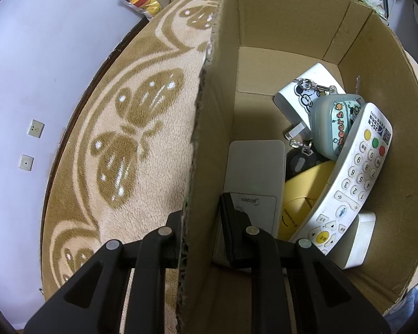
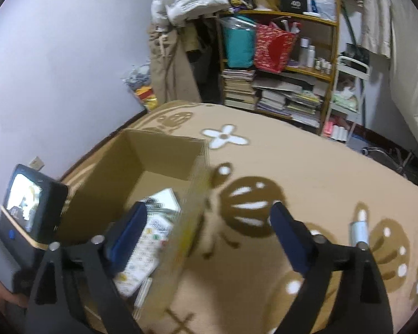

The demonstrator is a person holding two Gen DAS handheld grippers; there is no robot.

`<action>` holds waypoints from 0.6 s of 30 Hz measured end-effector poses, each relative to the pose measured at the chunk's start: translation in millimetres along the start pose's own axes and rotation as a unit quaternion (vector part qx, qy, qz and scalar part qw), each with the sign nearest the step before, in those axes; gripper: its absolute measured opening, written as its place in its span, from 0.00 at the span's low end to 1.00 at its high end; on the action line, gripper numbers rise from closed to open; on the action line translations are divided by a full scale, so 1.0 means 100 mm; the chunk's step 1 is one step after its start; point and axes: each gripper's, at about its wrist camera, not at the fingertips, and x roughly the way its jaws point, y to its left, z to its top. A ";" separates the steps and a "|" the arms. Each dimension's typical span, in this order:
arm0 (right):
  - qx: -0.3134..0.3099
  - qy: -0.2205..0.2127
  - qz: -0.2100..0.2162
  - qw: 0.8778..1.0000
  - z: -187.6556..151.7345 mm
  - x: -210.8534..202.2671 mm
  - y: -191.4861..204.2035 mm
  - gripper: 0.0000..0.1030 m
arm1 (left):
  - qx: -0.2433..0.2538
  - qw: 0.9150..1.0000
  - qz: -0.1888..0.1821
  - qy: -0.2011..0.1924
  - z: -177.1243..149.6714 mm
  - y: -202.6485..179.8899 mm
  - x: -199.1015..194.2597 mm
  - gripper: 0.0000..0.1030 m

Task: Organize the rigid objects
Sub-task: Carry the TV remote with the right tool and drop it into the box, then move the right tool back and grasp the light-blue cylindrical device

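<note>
Two grippers work around one cardboard box [image 1: 264, 22] that stands on a beige blanket [image 1: 131, 139] patterned with brown butterflies. The left gripper [image 1: 206, 231] has its jaws closed on the box's left wall, one finger outside against the blanket side and the other inside the box, with the corrugated edge of the cardboard pinched between them.

Inside the box, the near left holds a grey Midea remote [image 1: 253, 178] lying flat beside the gripped wall. To its right a long white remote [image 1: 351, 183] with coloured buttons leans diagonally across a yellow object [image 1: 303, 194]. Farther in sits a pale teal case [image 1: 334, 125] with cartoon print, and behind it a white charger plug [image 1: 306, 89] with a keyring lying on it. A small black fob [image 1: 298, 161] lies between the grey remote and the teal case.

The right gripper [image 2: 206, 220] has its jaws spread wide, with nothing pressed between its pads; the box's right wall [image 2: 181, 222] stands between the fingers, blurred. On the blanket near its right finger lies a small silver cylinder [image 2: 358, 231]. A crowded shelf [image 2: 278, 64] stands at the far side of the room.
</note>
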 end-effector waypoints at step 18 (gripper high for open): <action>0.081 0.047 -0.125 0.988 -0.38 0.33 -1.50 0.96 | 0.002 1.000 0.003 0.000 -0.01 0.00 0.00 0.18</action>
